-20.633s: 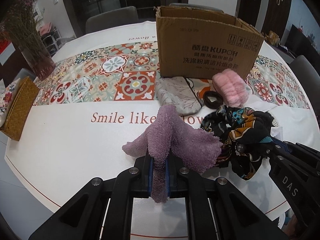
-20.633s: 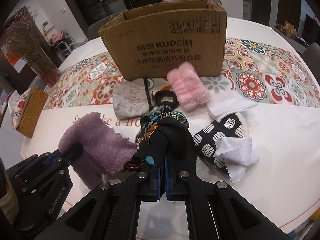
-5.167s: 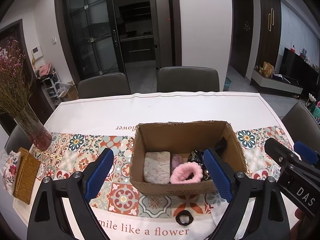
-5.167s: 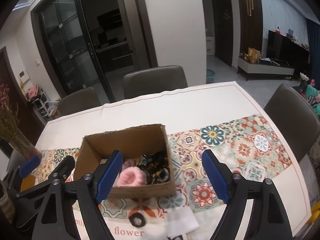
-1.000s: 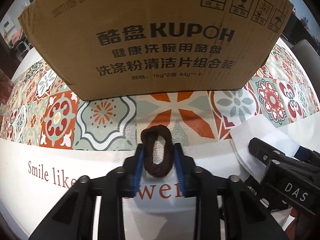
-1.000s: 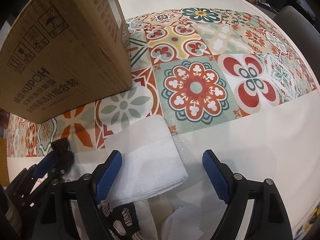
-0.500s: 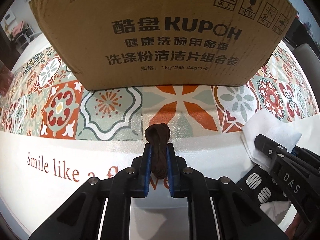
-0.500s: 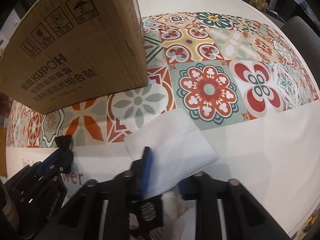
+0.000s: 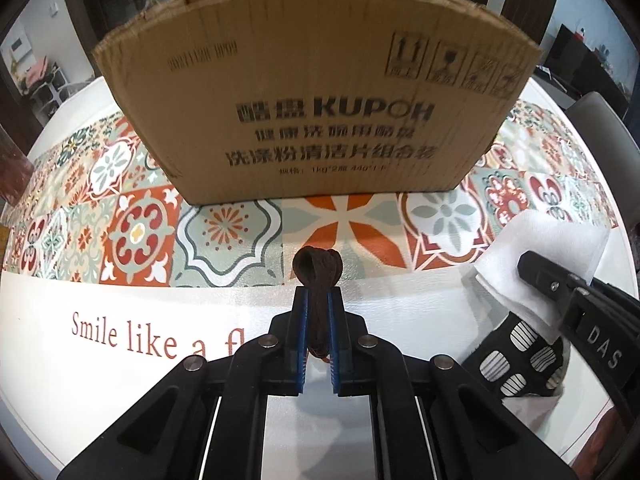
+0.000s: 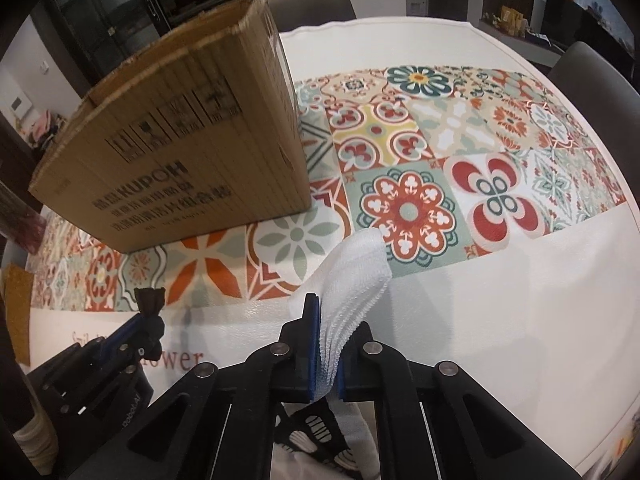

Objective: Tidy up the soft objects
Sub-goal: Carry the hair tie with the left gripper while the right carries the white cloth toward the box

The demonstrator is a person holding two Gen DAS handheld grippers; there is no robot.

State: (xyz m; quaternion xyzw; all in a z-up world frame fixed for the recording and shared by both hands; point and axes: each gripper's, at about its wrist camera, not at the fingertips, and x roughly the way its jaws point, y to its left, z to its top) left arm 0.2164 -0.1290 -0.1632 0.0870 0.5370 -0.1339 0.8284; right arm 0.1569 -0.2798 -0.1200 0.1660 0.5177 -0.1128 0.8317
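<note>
Even indoor light; fisheye warp, slight blur.

Left gripper (image 9: 318, 308) now clamped on brown hair tie (image 9: 318, 276), right gripper (image 10: 328, 344) just closed on white folded cloth (image 10: 352, 280) (open a second ago), both lifted off tablecloth (image 10: 500, 300)

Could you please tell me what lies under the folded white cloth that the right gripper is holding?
Under the folded white gauze cloth lies a black fabric piece with white striped ovals. More white cloth shows beside it; the rest is covered.
</note>
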